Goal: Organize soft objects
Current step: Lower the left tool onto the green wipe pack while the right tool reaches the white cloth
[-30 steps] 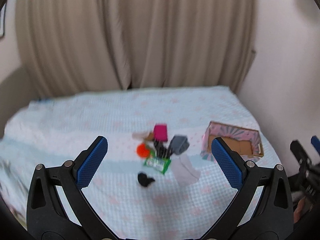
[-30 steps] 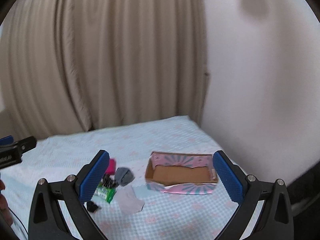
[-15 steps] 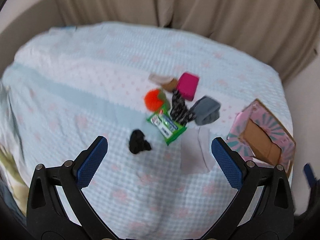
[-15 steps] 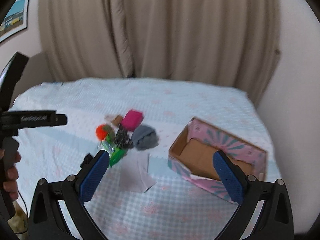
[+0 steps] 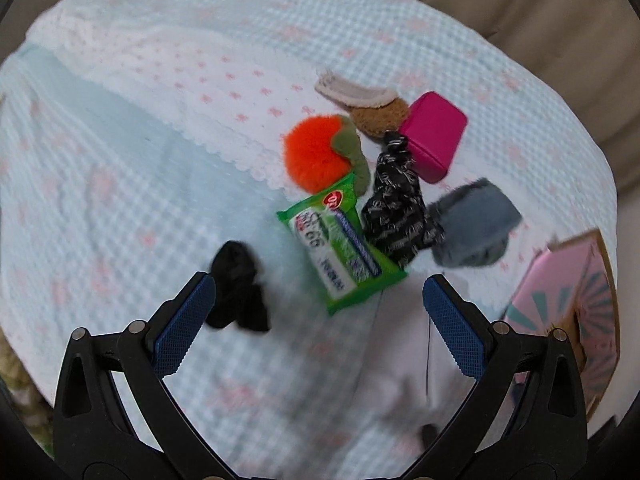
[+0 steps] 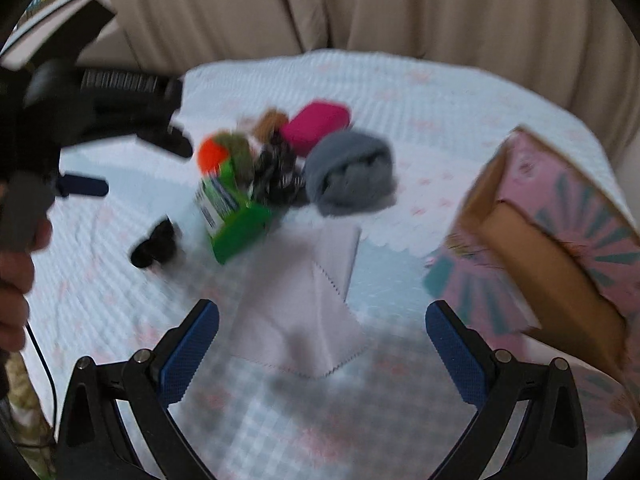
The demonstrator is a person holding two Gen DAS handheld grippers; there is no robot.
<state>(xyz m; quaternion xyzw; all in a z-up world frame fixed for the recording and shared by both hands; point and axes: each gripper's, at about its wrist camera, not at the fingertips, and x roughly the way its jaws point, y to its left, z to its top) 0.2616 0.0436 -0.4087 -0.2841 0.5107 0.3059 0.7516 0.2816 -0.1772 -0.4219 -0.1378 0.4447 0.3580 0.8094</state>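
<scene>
Tongs, left [image 5: 319, 305] and right [image 6: 322, 335], hang wide and empty near the pink box [image 6: 560, 236], apparently sizing up the heaped soft things [image 5: 384, 184] beside it.

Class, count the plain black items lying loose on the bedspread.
1: the small black fabric bundle lies apart from the pile, left of the green packet. The patterned black-and-white cloth is not counted. Others could be hidden under the pile.
</scene>
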